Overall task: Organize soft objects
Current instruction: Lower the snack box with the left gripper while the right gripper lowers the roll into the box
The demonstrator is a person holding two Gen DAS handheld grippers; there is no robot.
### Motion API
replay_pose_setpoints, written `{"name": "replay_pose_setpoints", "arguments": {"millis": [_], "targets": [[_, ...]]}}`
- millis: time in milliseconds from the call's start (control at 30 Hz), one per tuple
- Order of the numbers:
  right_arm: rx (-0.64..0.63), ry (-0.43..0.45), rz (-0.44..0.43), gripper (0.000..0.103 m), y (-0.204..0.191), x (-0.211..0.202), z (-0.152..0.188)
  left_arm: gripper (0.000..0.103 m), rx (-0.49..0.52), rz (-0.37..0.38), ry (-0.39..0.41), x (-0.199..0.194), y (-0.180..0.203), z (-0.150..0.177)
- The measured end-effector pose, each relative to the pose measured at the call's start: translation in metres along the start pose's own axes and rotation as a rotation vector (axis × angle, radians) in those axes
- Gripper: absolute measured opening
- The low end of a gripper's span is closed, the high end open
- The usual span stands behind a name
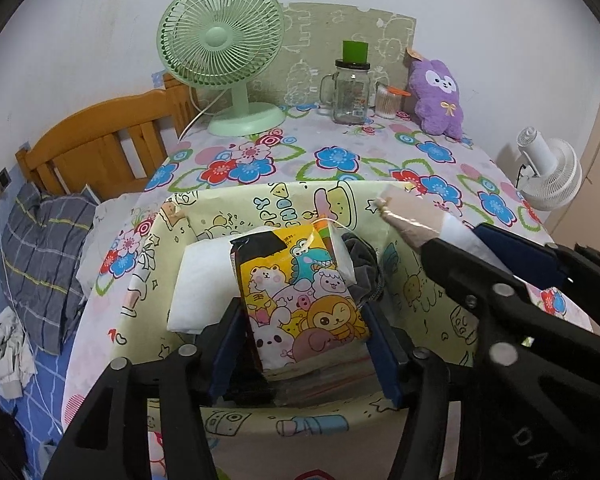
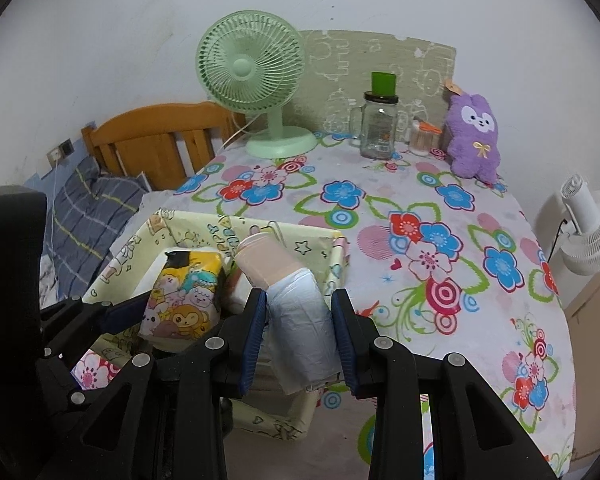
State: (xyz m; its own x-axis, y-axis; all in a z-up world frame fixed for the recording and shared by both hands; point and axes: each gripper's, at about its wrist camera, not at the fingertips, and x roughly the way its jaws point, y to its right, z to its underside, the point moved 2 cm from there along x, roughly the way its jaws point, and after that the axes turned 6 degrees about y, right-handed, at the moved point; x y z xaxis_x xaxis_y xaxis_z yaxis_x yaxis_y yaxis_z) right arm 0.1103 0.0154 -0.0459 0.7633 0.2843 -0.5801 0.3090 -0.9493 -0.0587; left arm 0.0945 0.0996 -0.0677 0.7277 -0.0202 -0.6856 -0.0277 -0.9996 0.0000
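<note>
My left gripper [image 1: 303, 312] is shut on a yellow cartoon-print tissue pack [image 1: 300, 292] and holds it upright inside the pale yellow cartoon fabric basket [image 1: 260, 200]. A white folded pack [image 1: 198, 280] and a dark grey cloth [image 1: 363, 268] lie in the basket beside it. My right gripper [image 2: 300, 312] is shut on a roll of pink and pale blue plastic bags [image 2: 296, 312], held over the basket's right side [image 2: 331, 252]. The tissue pack [image 2: 180, 296] and left gripper fingers [image 2: 116, 316] show in the right wrist view. A purple plush rabbit [image 1: 437, 92] sits at the back of the table.
The flowered tablecloth [image 2: 439, 240] covers the table. A green desk fan [image 1: 224, 60], a glass mug jar [image 1: 349, 92] with a green cap and a cotton-swab jar [image 1: 387, 104] stand at the back. A white fan [image 1: 547, 172] is off the right edge, a bed [image 1: 48, 240] to the left.
</note>
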Motion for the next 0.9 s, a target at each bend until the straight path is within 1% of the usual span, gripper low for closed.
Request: {"name": "replay_pose_setpoints", "arguments": {"millis": [33,100,200,333,467,667,700,767,833,900], "targets": [[-0.007,0.000,-0.004,0.037,-0.003,0.001,0.000,0.066,0.002,0.001,0.003,0.000,-0.001,0.000],[-0.015,0.002,-0.013,0.037,-0.007,0.001,-0.001,0.077,0.005,-0.005,0.013,-0.002,-0.004,-0.001],[-0.017,0.003,-0.032,0.037,-0.013,0.004,-0.003,0.087,0.013,-0.036,0.041,-0.005,-0.007,-0.003],[-0.008,-0.009,-0.069,0.037,-0.020,0.010,-0.005,0.091,0.032,-0.062,0.068,-0.009,-0.013,-0.006],[-0.005,-0.015,-0.084,0.037,-0.026,0.015,-0.006,0.094,0.022,-0.067,0.055,-0.004,-0.022,-0.005],[0.021,-0.047,-0.112,0.039,-0.031,0.027,-0.002,0.094,0.016,-0.076,0.028,0.001,-0.028,-0.001],[0.021,-0.054,-0.111,0.041,-0.031,0.029,-0.002,0.094,0.016,-0.077,0.024,0.003,-0.028,0.000],[0.022,-0.063,-0.106,0.051,-0.031,0.030,-0.001,0.094,0.013,-0.071,0.019,0.004,-0.028,0.001],[0.041,-0.069,-0.097,0.074,-0.028,0.030,0.000,0.094,0.001,-0.066,0.018,0.004,-0.030,0.000],[0.060,-0.060,-0.101,0.079,-0.025,0.027,0.000,0.095,-0.002,-0.068,0.020,0.003,-0.030,0.000]]}}
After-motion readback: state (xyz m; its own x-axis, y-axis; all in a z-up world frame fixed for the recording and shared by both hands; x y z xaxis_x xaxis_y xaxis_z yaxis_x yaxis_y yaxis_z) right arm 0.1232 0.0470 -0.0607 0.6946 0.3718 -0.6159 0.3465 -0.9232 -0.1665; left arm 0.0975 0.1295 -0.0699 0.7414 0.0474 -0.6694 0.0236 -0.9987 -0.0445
